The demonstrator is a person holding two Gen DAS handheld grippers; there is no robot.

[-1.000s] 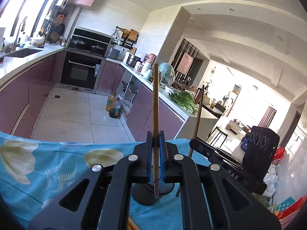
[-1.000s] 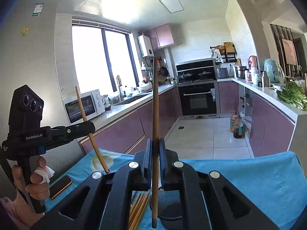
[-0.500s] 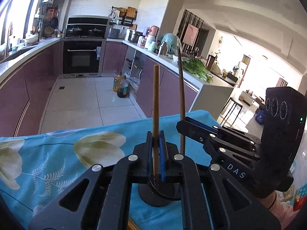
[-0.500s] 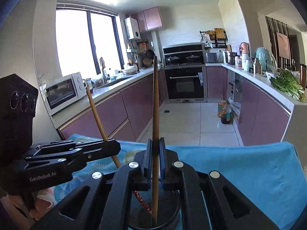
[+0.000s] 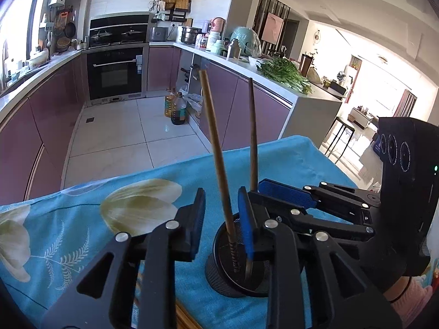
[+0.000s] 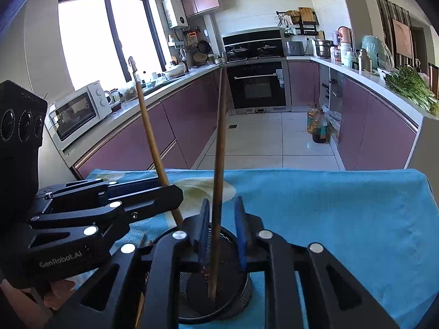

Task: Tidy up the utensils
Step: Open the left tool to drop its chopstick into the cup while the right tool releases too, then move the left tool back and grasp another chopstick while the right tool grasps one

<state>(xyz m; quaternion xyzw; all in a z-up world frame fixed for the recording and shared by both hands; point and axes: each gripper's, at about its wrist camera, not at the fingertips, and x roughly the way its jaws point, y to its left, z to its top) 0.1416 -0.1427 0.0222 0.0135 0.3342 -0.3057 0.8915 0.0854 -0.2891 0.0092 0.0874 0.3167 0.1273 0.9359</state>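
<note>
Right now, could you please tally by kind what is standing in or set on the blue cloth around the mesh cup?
Chopsticks standing in the cup: 2, one between the left tool's pads, one beside it.
Black mesh cup: 1
Blue flowered cloth: 1
Total: 4
More chopsticks lie under the tools, too hidden to count.

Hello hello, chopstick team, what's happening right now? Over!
Left gripper and right gripper: jaws just opened, pads off. Both chopsticks stand tip-down in the black mesh cup. Nothing in the way.
</note>
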